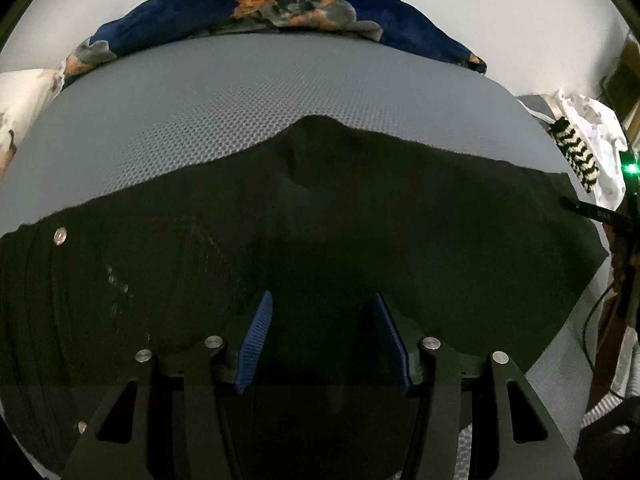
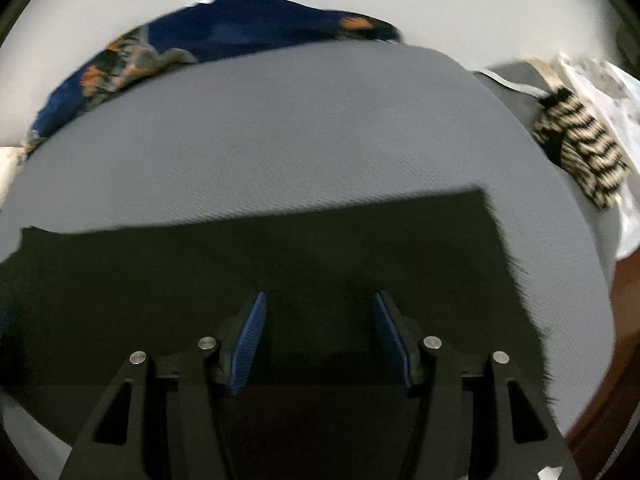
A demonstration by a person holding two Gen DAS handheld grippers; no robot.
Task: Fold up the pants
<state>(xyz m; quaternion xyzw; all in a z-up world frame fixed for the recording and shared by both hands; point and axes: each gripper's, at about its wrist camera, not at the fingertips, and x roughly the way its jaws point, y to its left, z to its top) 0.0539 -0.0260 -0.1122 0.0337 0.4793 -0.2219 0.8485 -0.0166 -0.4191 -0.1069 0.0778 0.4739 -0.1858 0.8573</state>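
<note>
While the black pants (image 1: 320, 220) lie across the grey mattress (image 1: 240, 92), both tongs (image 1: 320, 308) (image 2: 319, 308) gape wide above them

1. We see the pants (image 1: 360, 216) as plain black, with a small silver stud (image 1: 60, 235) near their left end in the left wrist view.
2. The bed surface (image 1: 240, 112) under them is grey with a fine honeycomb mesh pattern.
3. The blanket (image 1: 280, 4) at the far edge is deep blue, patched with orange, grey and black.
4. The knitted piece (image 2: 580, 152) to the right is cream with black zigzag stripes.
5. The cloth (image 1: 600, 120) beside it is white with faint grey specks.
6. Each claw, left (image 1: 322, 340) and right (image 2: 320, 340), has black arms, ribbed blue pads and silver pins.
7. A green light (image 1: 632, 168) glows at the right edge.
</note>
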